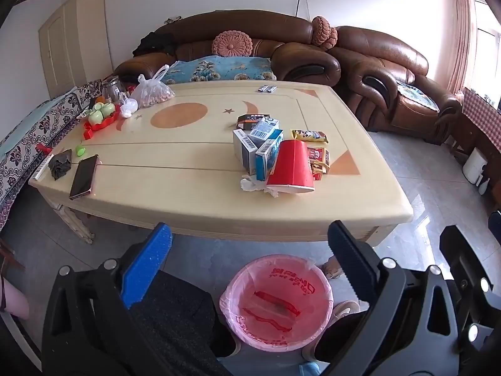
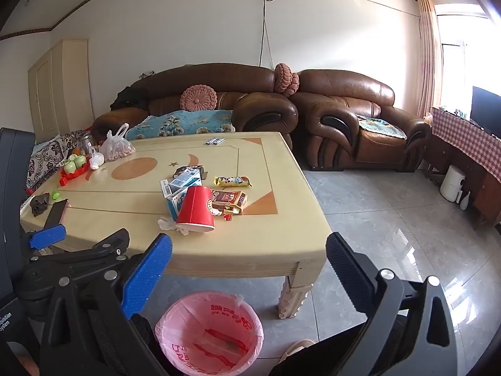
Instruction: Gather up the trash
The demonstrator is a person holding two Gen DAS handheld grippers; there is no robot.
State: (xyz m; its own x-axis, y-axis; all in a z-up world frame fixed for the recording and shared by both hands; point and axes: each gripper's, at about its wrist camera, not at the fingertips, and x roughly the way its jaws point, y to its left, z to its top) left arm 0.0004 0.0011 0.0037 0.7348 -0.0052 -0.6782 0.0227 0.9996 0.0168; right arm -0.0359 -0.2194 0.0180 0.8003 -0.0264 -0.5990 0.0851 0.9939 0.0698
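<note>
both claws [image 1: 250, 250] [image 2: 249, 257] gape empty (above the pink bin [image 1: 275, 300]).

Crumpled tissue [image 1: 255, 185] half hidden under red cup [image 1: 291, 166]; box print unreadable

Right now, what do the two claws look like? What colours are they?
Each claw is mostly black plastic with round silver bolts. The left claw and right claw both have one bright blue ridged finger and one black ridged finger. In the right wrist view, the left claw's black body shows a bit of white lettering at the edge. The person wears dark trousers.
</note>
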